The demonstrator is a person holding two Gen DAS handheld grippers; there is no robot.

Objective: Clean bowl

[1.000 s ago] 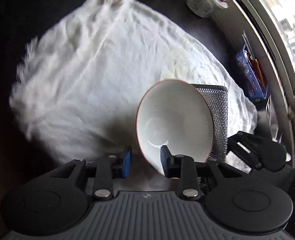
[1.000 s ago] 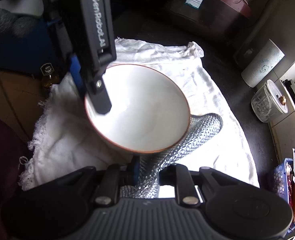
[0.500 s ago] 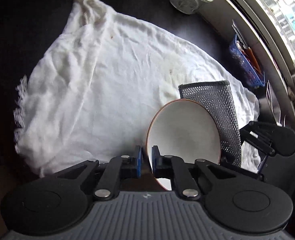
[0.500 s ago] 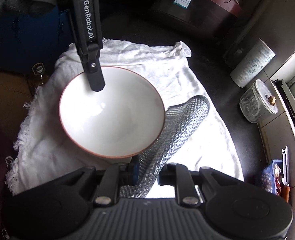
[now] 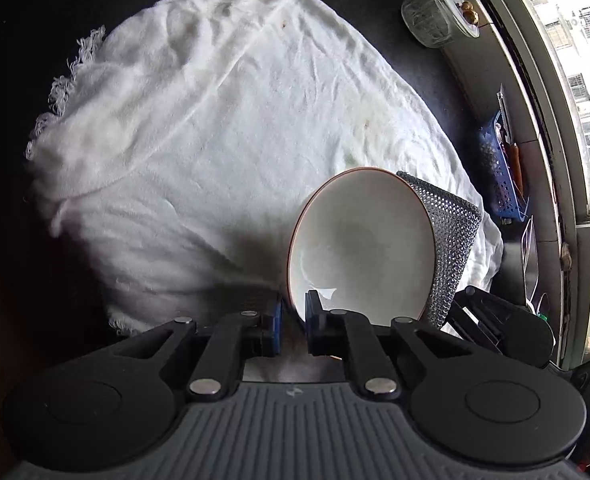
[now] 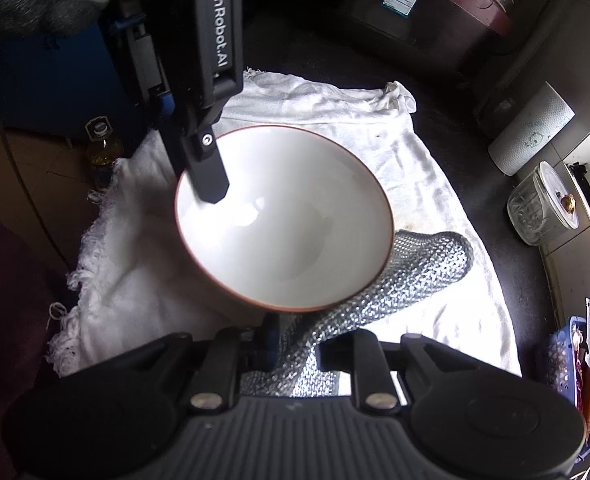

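A white bowl with a thin red-brown rim is held tilted above a white cloth. My left gripper is shut on its near rim, one blue pad inside and one outside. In the right wrist view the bowl faces up, with a left finger reaching into it. My right gripper is shut on a silver mesh scrubbing cloth, which hangs beside and under the bowl's right edge. The same mesh cloth shows behind the bowl in the left wrist view.
The white cloth covers a dark counter. A glass jar and a paper roll stand at the right by the window sill, with a blue basket nearer. An oil bottle stands off the counter's left edge.
The left jaws, open around the bowl's rim a second ago, have closed on it. The left gripper has rolled and shifted, tilting the bowl with it. The right gripper still holds the mesh.
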